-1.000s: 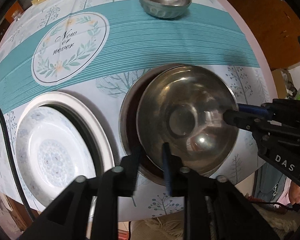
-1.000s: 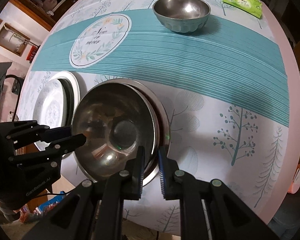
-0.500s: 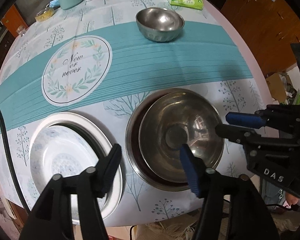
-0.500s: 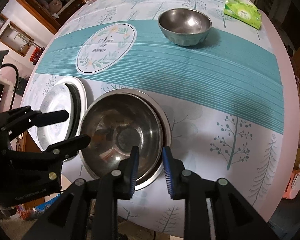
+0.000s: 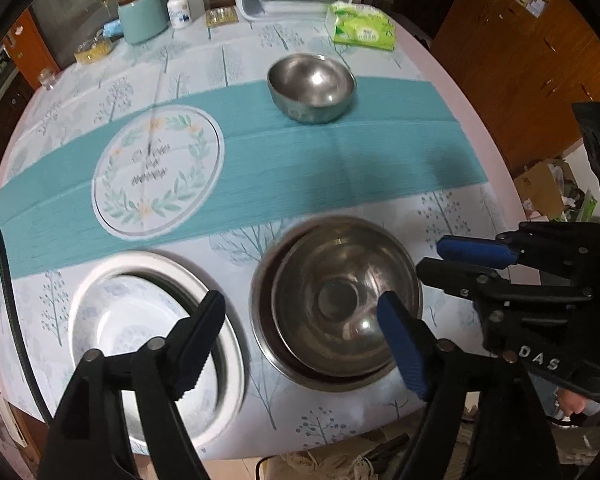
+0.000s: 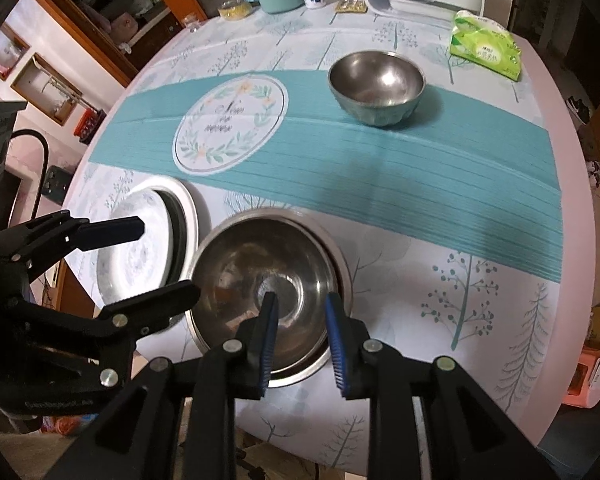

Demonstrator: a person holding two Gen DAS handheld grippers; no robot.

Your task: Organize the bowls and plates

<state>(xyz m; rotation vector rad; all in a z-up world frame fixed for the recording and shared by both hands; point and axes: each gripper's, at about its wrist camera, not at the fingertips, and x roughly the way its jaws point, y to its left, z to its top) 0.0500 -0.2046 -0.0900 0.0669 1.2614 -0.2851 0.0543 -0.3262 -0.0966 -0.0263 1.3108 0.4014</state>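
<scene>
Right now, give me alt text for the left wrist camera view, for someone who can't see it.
The open left gripper hangs above a steel bowl nested in a wider steel dish on a tree-print tablecloth, holding nothing. A white plate lies left of it, a smaller steel bowl sits further back, and the right gripper shows at right.

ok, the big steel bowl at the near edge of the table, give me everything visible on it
The big steel bowl is round, shiny metal with a dull, scuffed inside and a flat circular base. It sits upright, nested off-centre in a wider steel dish, whose dark reddish inside shows as a crescent on the left. The stack rests on the tree-print tablecloth, beside the white plates. Nothing grips it: the left gripper and right gripper hover above, jaws apart and empty, the left's having just been opening.
</scene>
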